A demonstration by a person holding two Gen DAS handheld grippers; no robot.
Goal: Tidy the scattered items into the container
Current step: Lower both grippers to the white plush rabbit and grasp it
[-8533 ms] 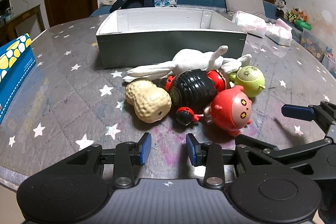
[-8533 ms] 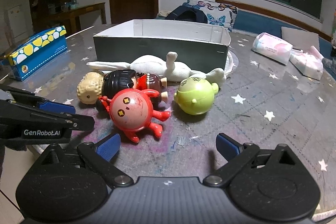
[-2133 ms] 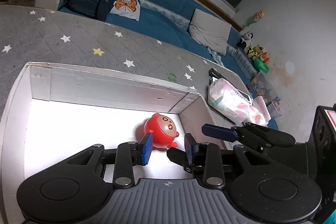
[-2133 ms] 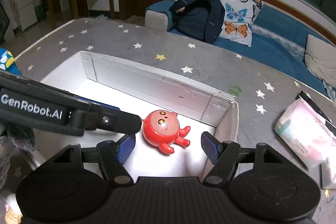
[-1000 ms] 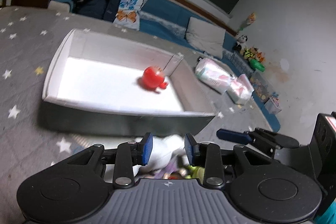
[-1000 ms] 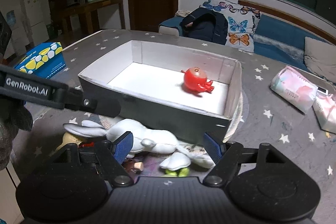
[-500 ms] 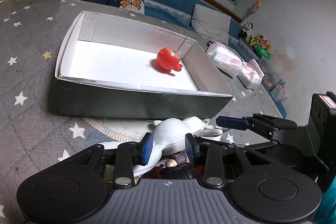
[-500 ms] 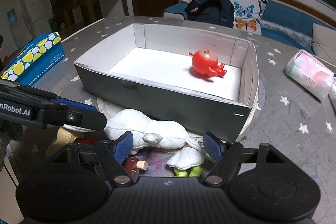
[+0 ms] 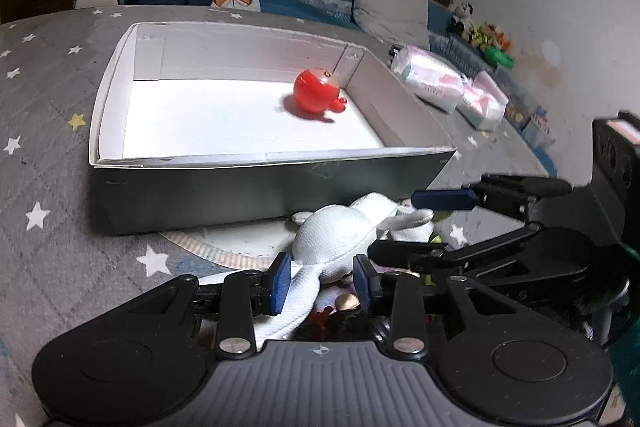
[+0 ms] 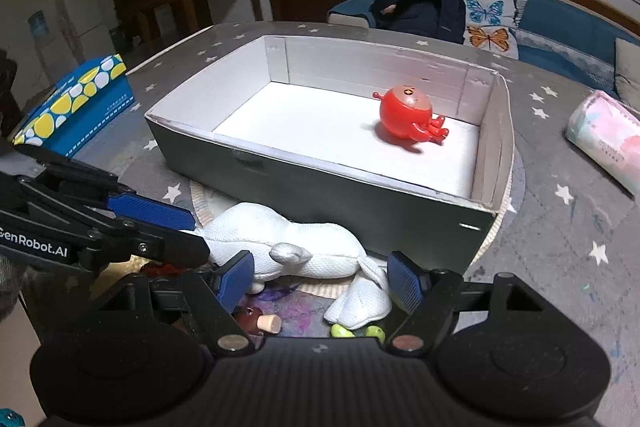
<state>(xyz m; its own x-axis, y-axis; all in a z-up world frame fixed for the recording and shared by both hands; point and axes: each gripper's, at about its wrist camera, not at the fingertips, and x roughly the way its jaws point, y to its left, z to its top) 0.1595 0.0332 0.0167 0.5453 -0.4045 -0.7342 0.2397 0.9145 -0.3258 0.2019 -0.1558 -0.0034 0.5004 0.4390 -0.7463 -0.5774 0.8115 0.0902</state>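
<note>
A grey box (image 9: 256, 183) with a white inside holds a red round toy (image 9: 318, 95), also seen in the right wrist view (image 10: 408, 119) inside the box (image 10: 360, 203). A white plush rabbit (image 9: 340, 239) lies on the table in front of the box, over the other toys. My left gripper (image 9: 322, 281) is open, its pads either side of the rabbit's near end. My right gripper (image 10: 316, 279) is open and empty, just above the rabbit (image 10: 288, 247). A green toy (image 10: 356, 331) and a black and red doll (image 10: 256, 321) peek out below.
A blue and yellow carton (image 10: 76, 103) stands at the table's left. Pink tissue packs (image 9: 436, 83) lie right of the box. A round mat (image 9: 224, 247) lies under the box. A sofa with a dark backpack (image 10: 420, 7) is behind the table.
Both grippers have drawn back from the box and come down toward the toy pile. The red toy stays in the box. My left gripper now straddles the rabbit.
</note>
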